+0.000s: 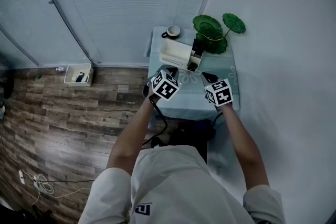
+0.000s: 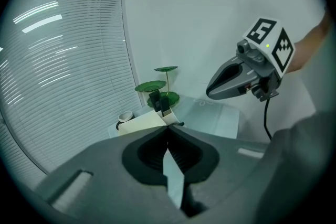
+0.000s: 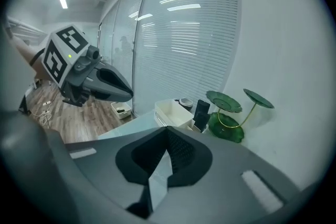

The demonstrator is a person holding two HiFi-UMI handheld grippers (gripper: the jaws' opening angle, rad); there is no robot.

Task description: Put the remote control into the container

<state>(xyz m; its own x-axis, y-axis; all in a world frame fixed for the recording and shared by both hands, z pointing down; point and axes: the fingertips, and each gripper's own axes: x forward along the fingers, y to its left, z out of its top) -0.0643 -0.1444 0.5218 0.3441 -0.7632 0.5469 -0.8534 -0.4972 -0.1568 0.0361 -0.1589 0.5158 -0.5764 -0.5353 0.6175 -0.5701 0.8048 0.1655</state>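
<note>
Left hand-held gripper, right hand-held gripper, both pressed together, seemingly empty, tilted down over table

Desk: pale blue-green, with a faint white motif. Container: cream-white. Remote control: black. Leaf-shaped stand: deep green, gold stem. Cup: white, dark handle. Floor: brown wood-grain planks in mixed tones. Blinds: pale grey-blue, fine horizontal slats. Left gripper and right gripper: grey shells, black ribbed lining. Their marker cubes carry black-and-white squares.
</note>
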